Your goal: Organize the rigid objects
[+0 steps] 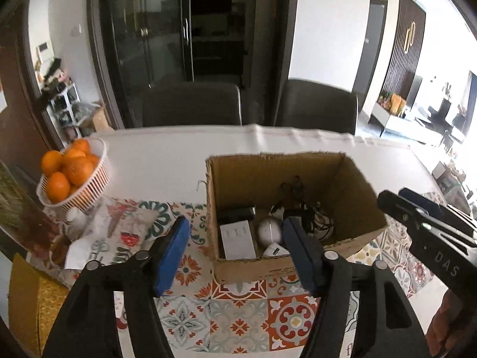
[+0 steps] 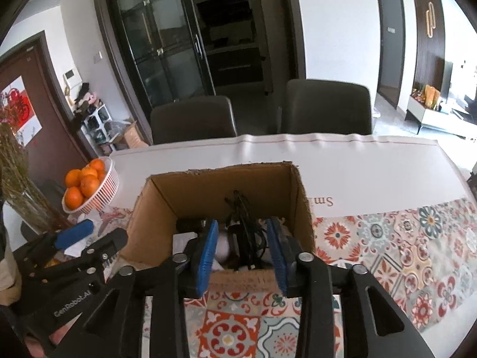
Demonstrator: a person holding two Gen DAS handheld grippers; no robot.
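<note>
**Cardboard box loaded, both grippers apart and empty**

Cardboard box (image 1: 298, 208) sits mid-table on the patterned tile cloth (image 1: 238, 319), top open, far rim ragged. Inside: white flat box (image 1: 238, 240), white ball-shaped gadget (image 1: 269, 229), black cables (image 2: 246, 232).

Left gripper (image 1: 235, 256) jaws spread, nothing between. Right gripper (image 2: 243, 258) jaws parted, holding nothing.

Readable: "DAS" and "GenRobot.AI" on the gripper bodies.

Orange basket (image 1: 89, 185) far left; table right of the box bare.

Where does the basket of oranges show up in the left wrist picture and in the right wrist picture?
Left wrist view: the basket of oranges sits at the left edge, left of the cardboard box.
Right wrist view: the basket of oranges sits left of centre, again left of the cardboard box.
Shared landmark: the cardboard box.
</note>
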